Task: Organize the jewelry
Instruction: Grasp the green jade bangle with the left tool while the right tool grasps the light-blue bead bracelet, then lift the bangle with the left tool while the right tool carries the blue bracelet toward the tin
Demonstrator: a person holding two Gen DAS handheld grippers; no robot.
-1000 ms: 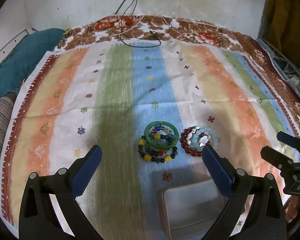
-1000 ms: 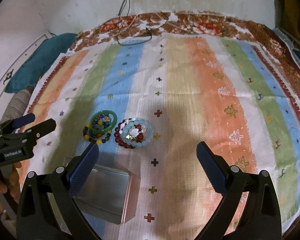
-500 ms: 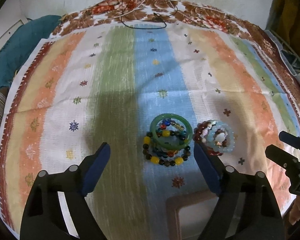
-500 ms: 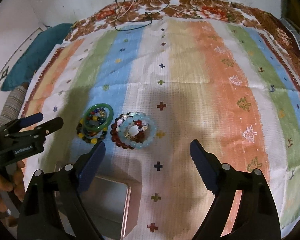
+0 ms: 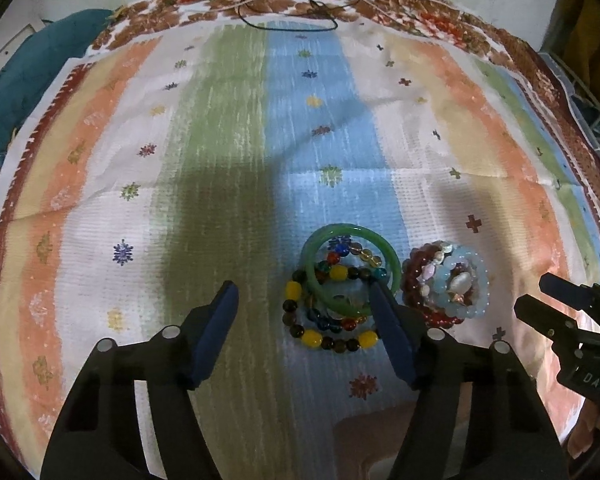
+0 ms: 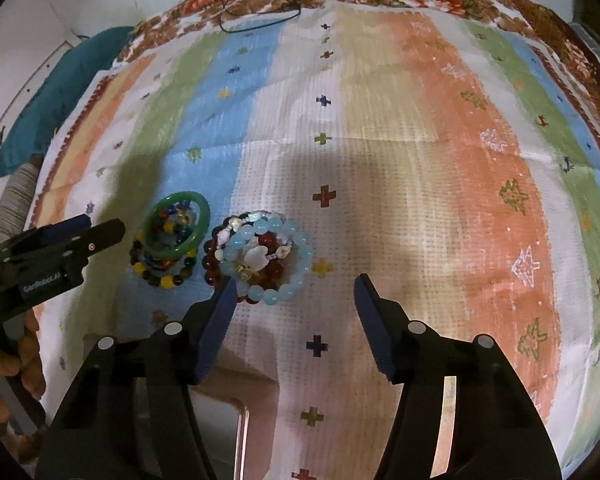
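Note:
Two piles of bracelets lie on a striped cloth (image 5: 228, 160). A green bangle (image 5: 352, 270) rests on multicoloured bead bracelets (image 5: 328, 336); beside them sits a stack of dark red and pale blue bead bracelets (image 5: 448, 284). My left gripper (image 5: 303, 292) hovers over the bangle pile, its jaws closing, and its right finger overlaps the bangle's rim. My right gripper (image 6: 296, 284) hovers by the pale blue stack (image 6: 260, 260), its jaws closing too, with its left fingertip at the stack's edge. No pad presses on anything.
A shiny box (image 6: 220, 420) lies at the near edge below both grippers. A teal cushion (image 6: 60, 92) lies off the cloth at the far left. Thin cords (image 5: 292, 12) trail over the floral border at the back. A hand (image 6: 4, 380) holds the left gripper.
Both grippers have come down and forward toward the bracelet piles, which now look larger. Both pairs of jaws have narrowed. The box has slid toward the bottom of each view.

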